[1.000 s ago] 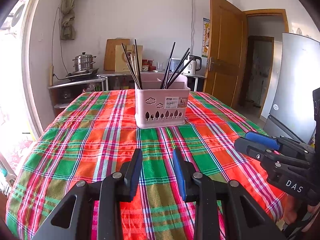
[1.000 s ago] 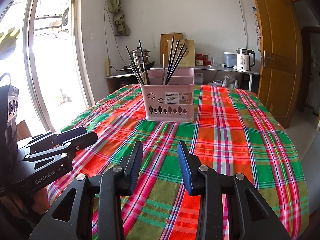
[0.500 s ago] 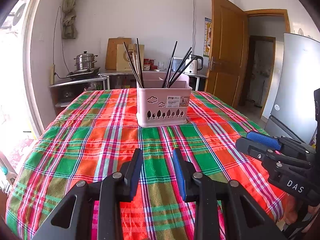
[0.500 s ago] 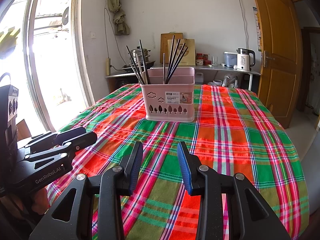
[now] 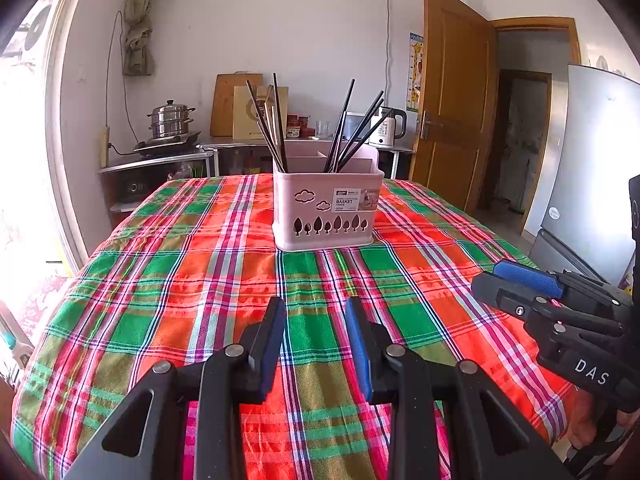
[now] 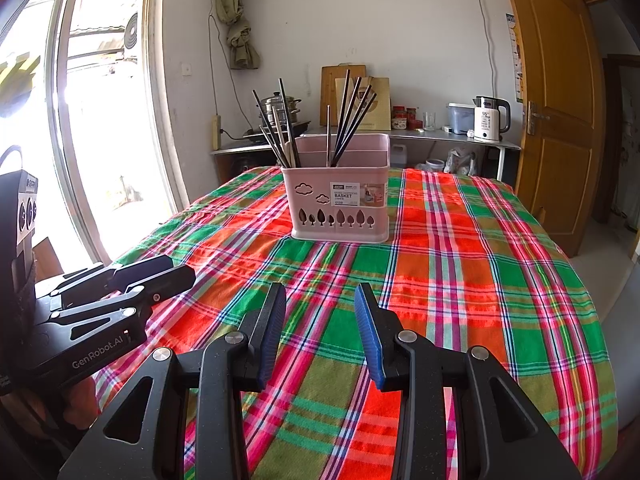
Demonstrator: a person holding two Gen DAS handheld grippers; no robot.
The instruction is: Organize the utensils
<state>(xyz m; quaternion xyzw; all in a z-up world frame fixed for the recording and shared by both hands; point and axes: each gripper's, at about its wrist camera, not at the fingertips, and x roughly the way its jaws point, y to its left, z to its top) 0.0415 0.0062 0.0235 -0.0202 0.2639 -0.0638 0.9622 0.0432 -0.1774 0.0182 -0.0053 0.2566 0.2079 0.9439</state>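
We hold the left gripper [image 5: 314,312] and the right gripper [image 6: 320,300] low in frame, both narrowly parted and empty. At centre frame the pink basket [image 5: 326,208] stands on the plaid tablecloth [image 5: 180,280], dark chopsticks [image 5: 276,128] upright inside.

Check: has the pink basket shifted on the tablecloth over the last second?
No. The pink basket sits on the same plaid stripes of the tablecloth in the right wrist view.

Both tools are matte black with blue ribbed pads and silver pivot screws: the left hand-held gripper [image 5: 314,336] carries white "GenRobot.AI" lettering, the right hand-held gripper [image 6: 320,330] white "DAS" lettering
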